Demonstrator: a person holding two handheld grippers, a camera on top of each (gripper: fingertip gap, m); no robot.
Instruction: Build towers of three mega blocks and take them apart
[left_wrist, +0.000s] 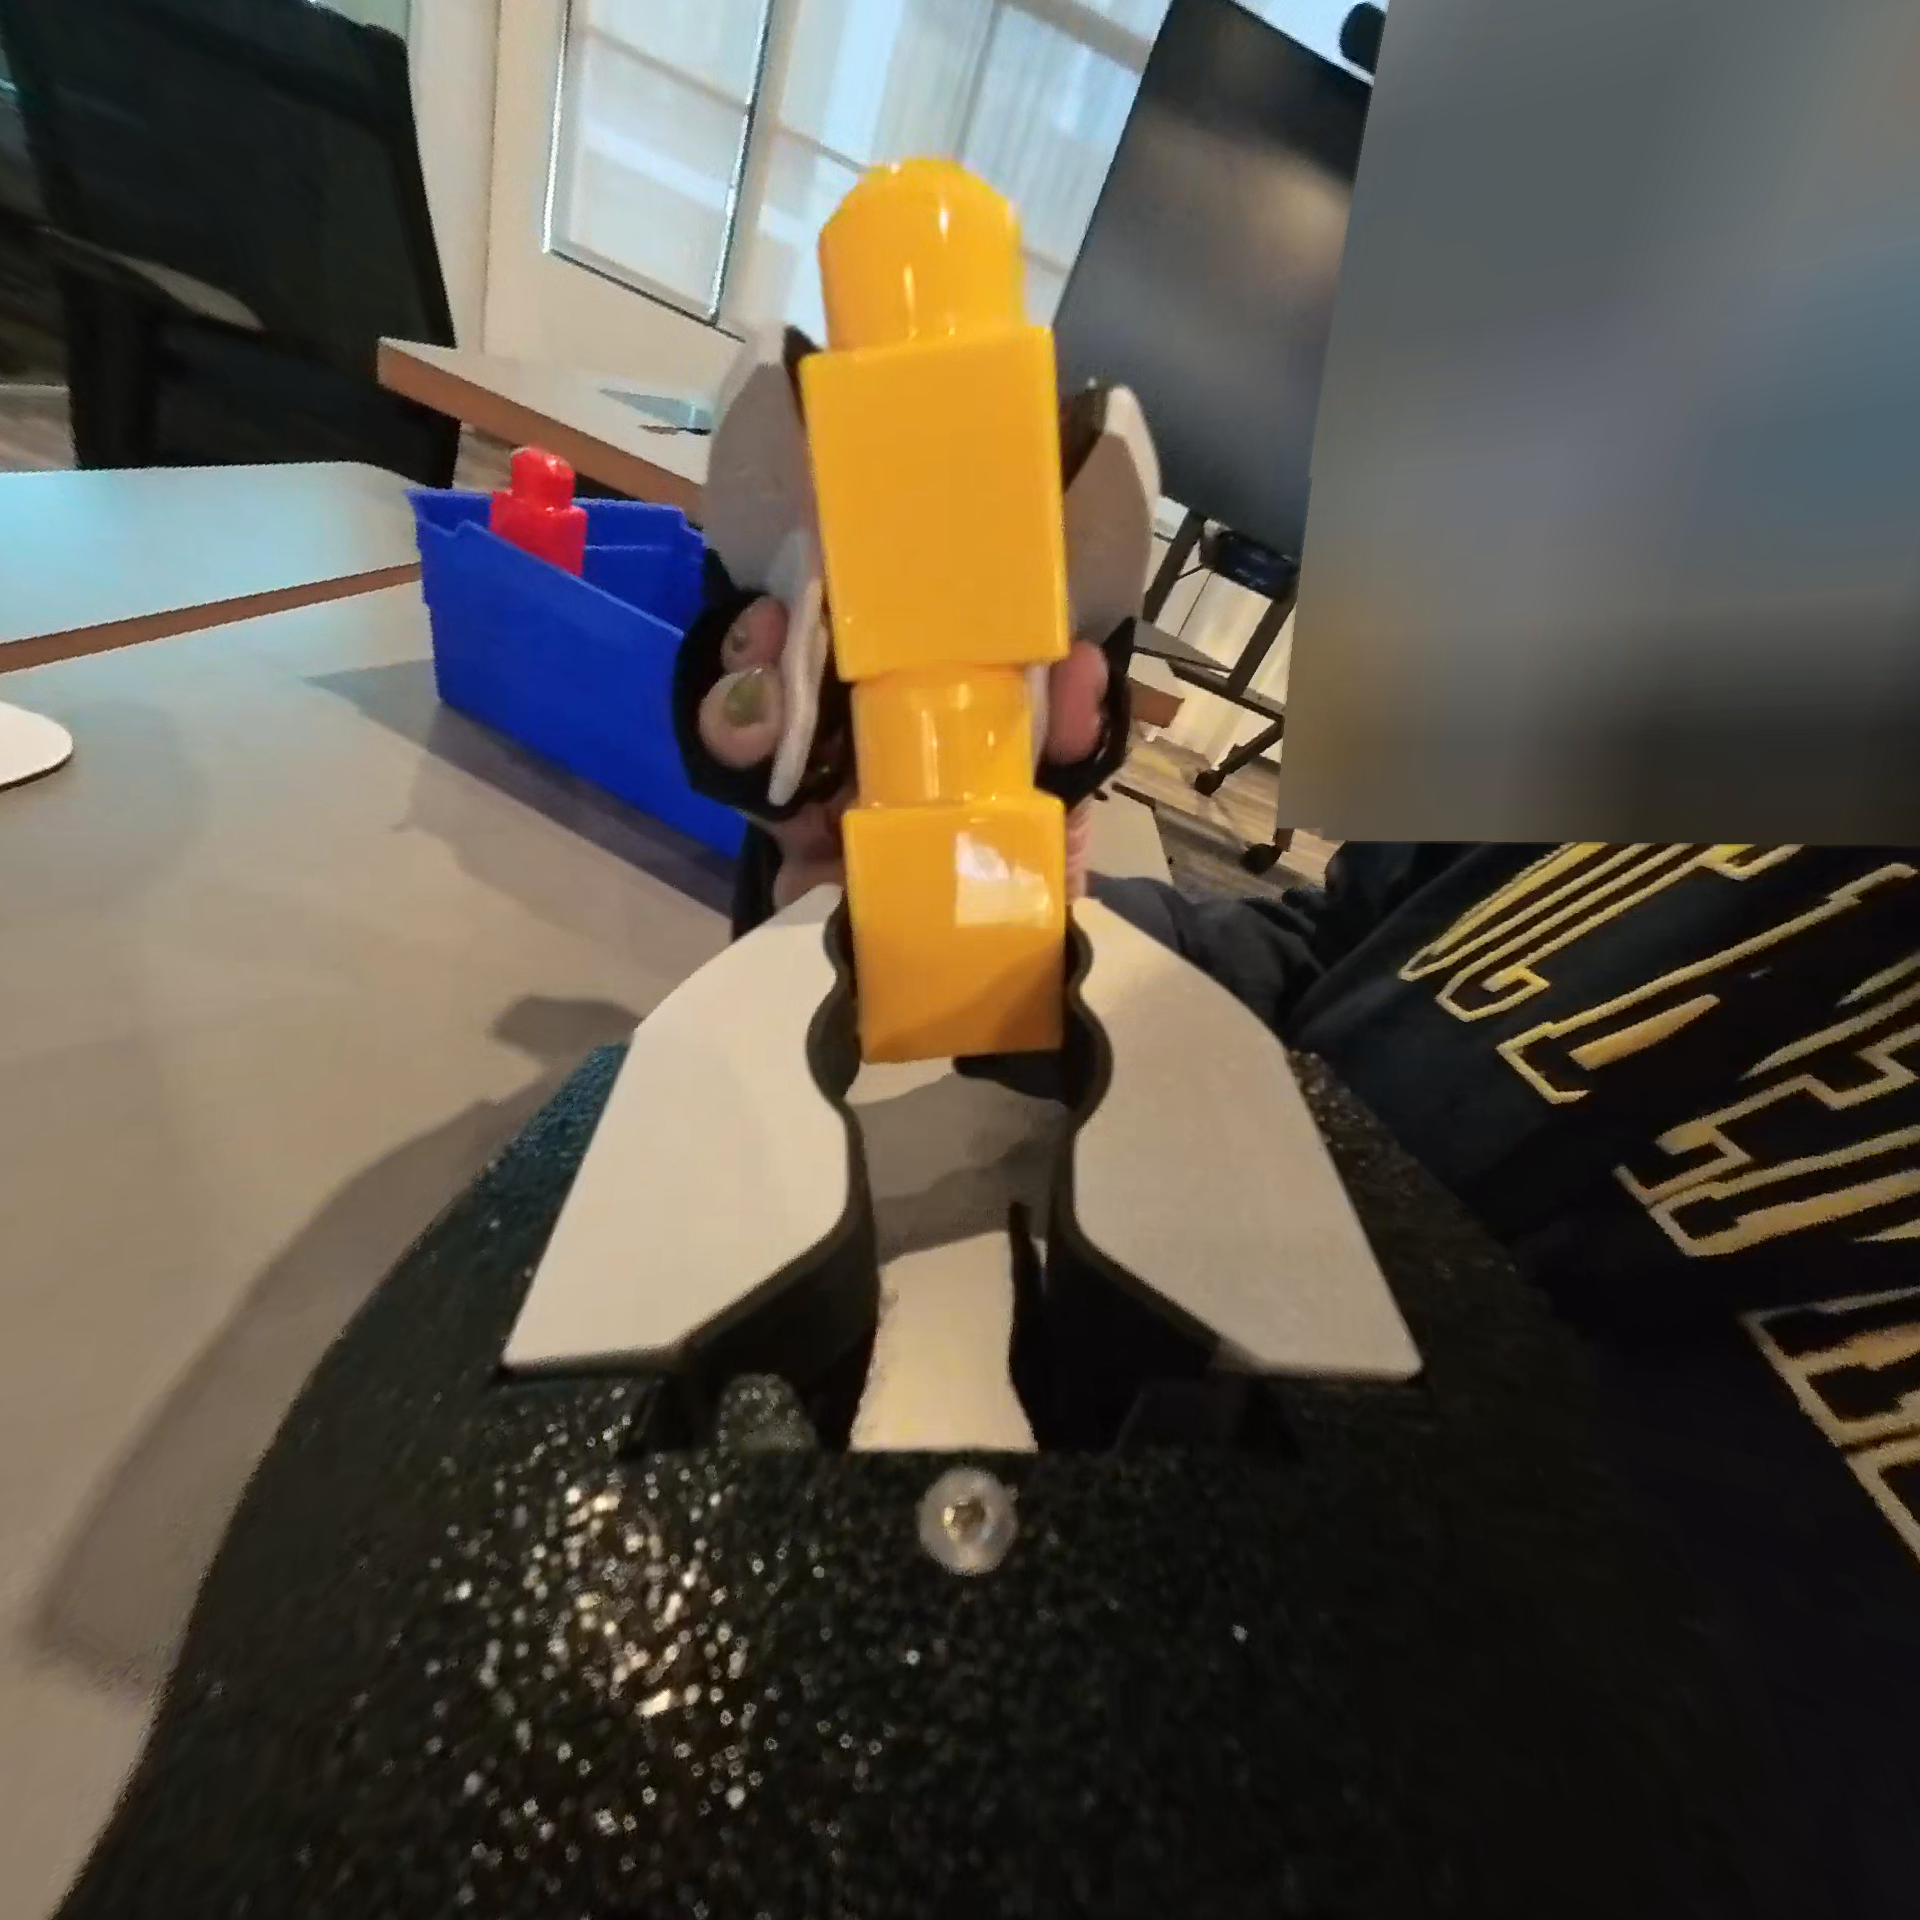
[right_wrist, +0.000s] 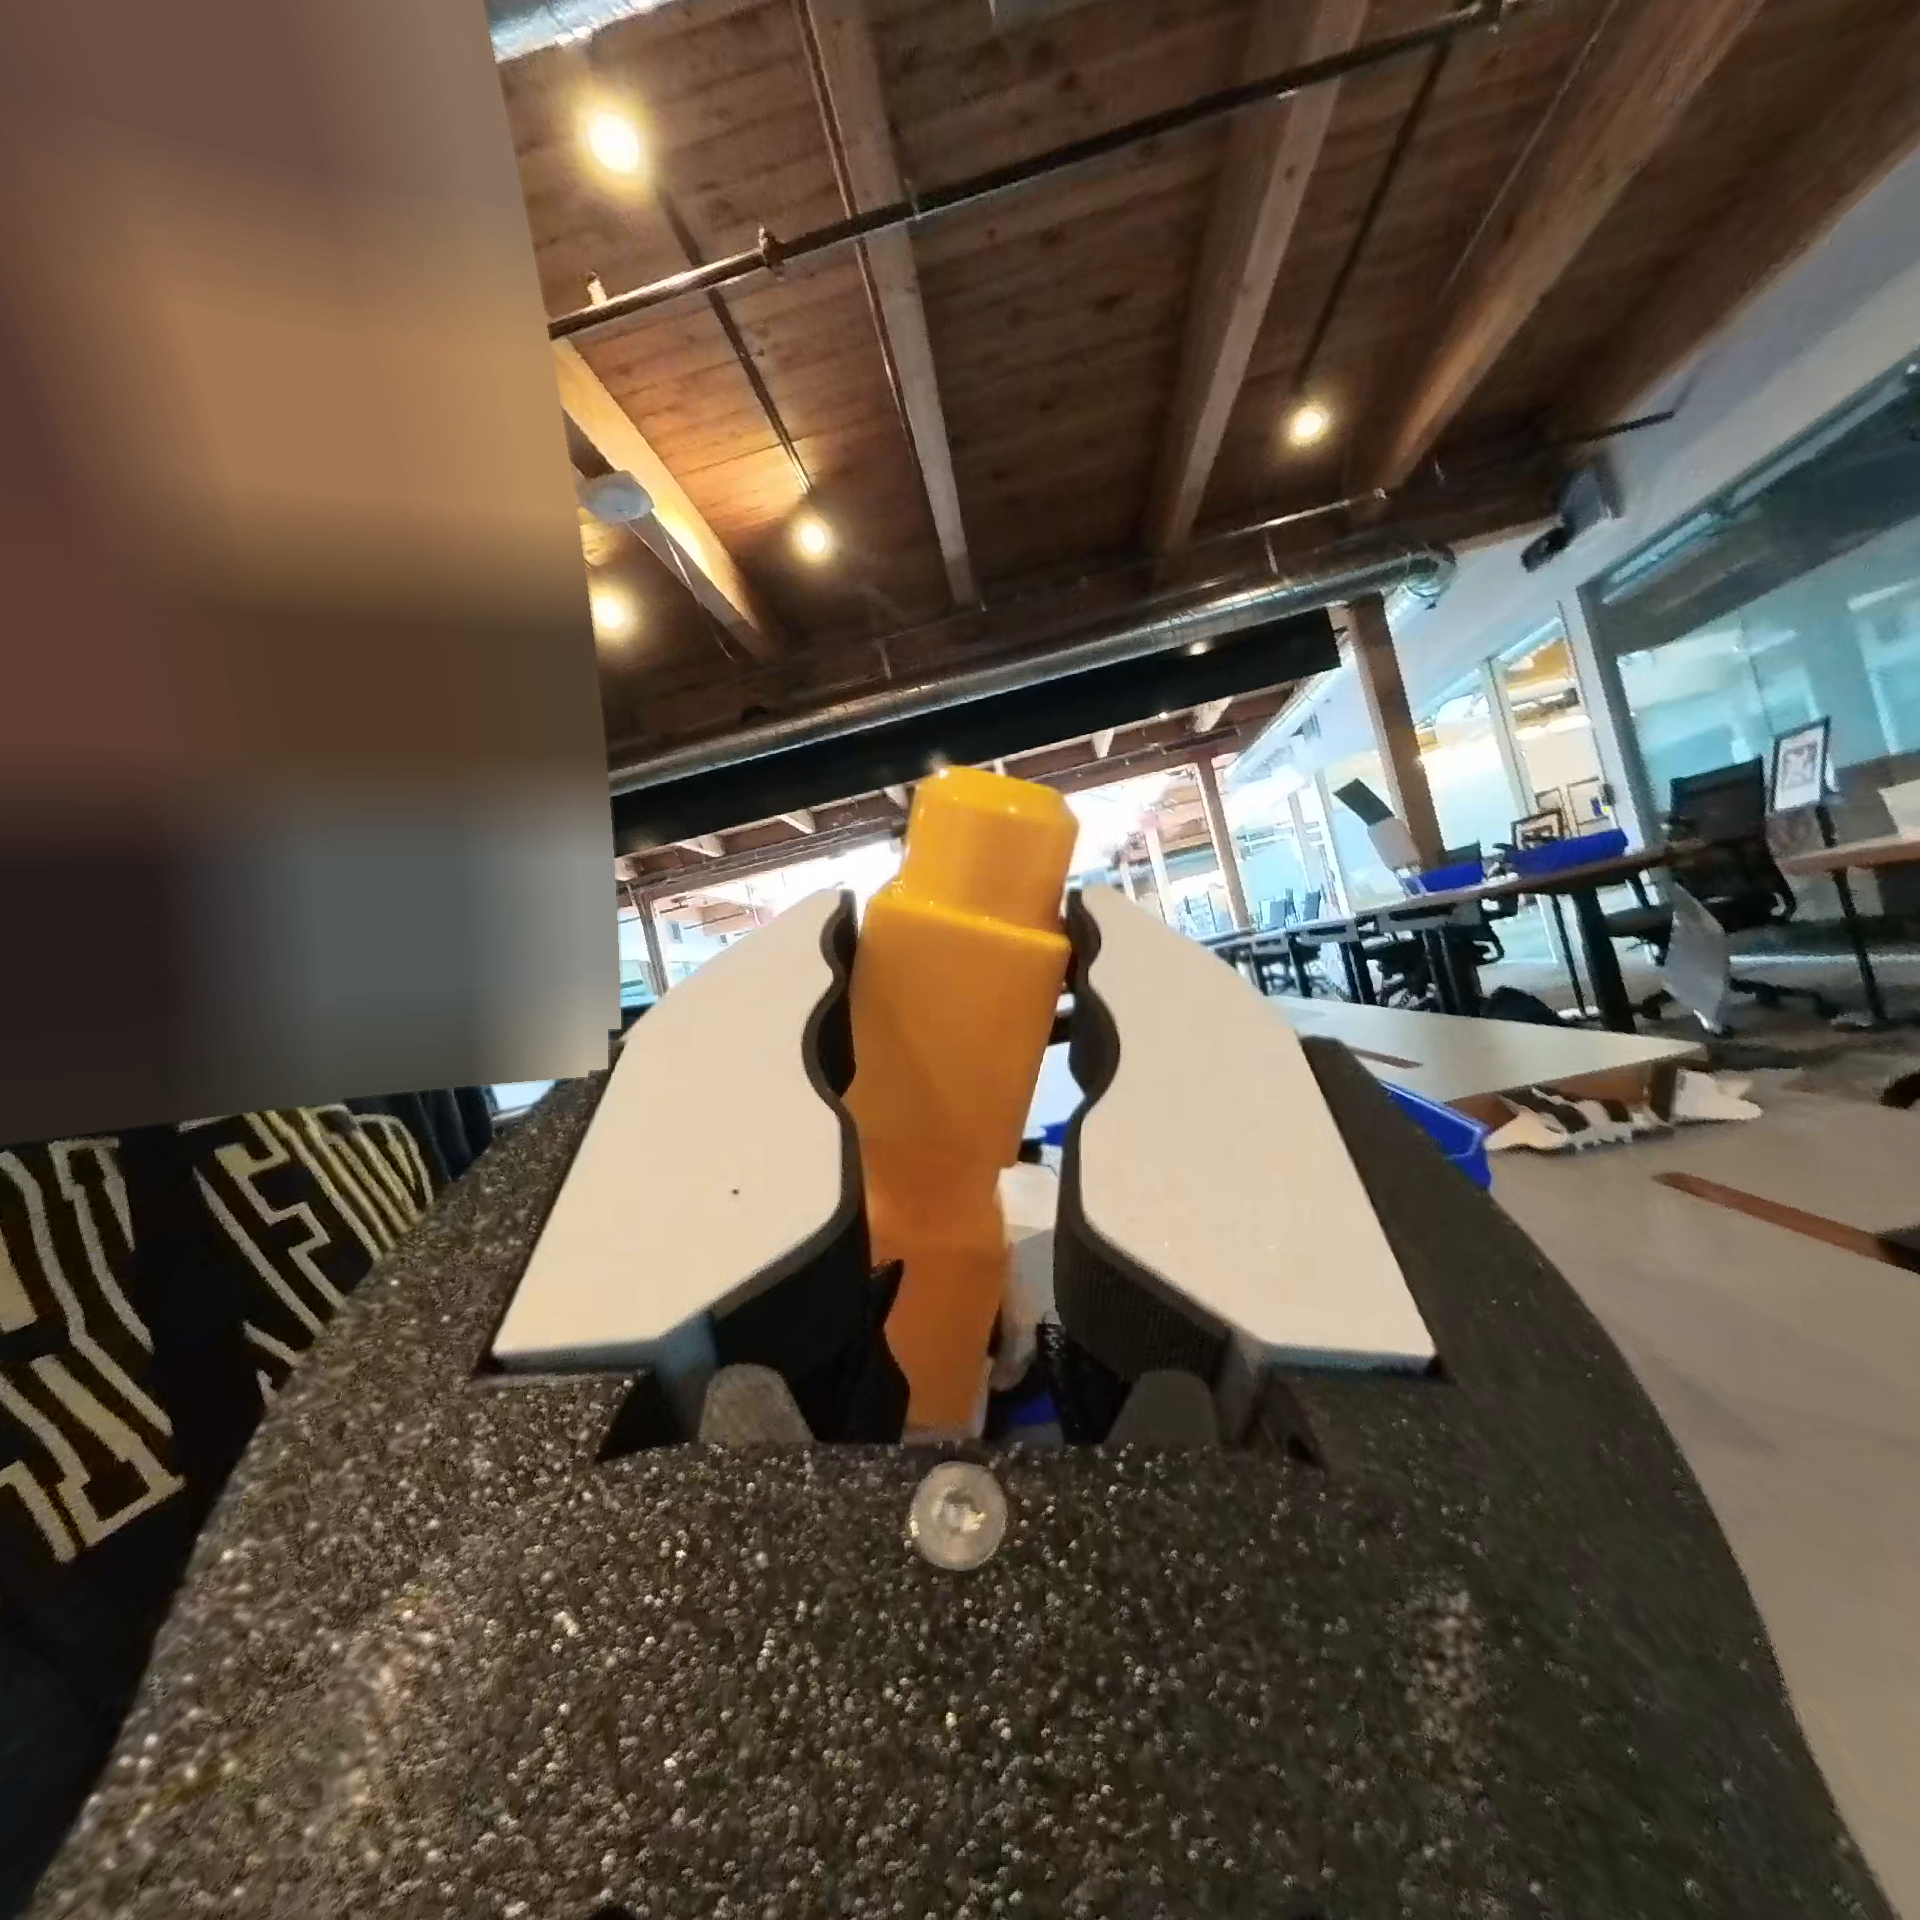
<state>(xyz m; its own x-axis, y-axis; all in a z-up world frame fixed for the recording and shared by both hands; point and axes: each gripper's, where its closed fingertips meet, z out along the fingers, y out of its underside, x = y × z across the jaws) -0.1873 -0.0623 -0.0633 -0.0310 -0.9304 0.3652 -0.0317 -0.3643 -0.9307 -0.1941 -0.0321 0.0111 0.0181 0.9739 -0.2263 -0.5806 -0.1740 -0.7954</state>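
Two yellow mega blocks stand one over the other in mid-air above the grey table (left_wrist: 208, 935). In the left wrist view my left gripper (left_wrist: 956, 935) is shut on the lower yellow block (left_wrist: 956, 935). The lower block's stud (left_wrist: 940, 727) shows between the two block bodies. My right gripper (left_wrist: 930, 468) faces me from behind and is shut on the upper yellow block (left_wrist: 935, 499). In the right wrist view the right gripper (right_wrist: 961, 925) clamps that upper yellow block (right_wrist: 956, 1039) between both fingers. A red block (left_wrist: 535, 509) stands in a blue bin (left_wrist: 561, 644).
The blue bin sits on the table at the left behind the blocks; its corner shows in the right wrist view (right_wrist: 1444, 1132). A white disc (left_wrist: 21, 738) lies at the far left edge. A person's dark printed shirt (left_wrist: 1610, 1091) fills the right side.
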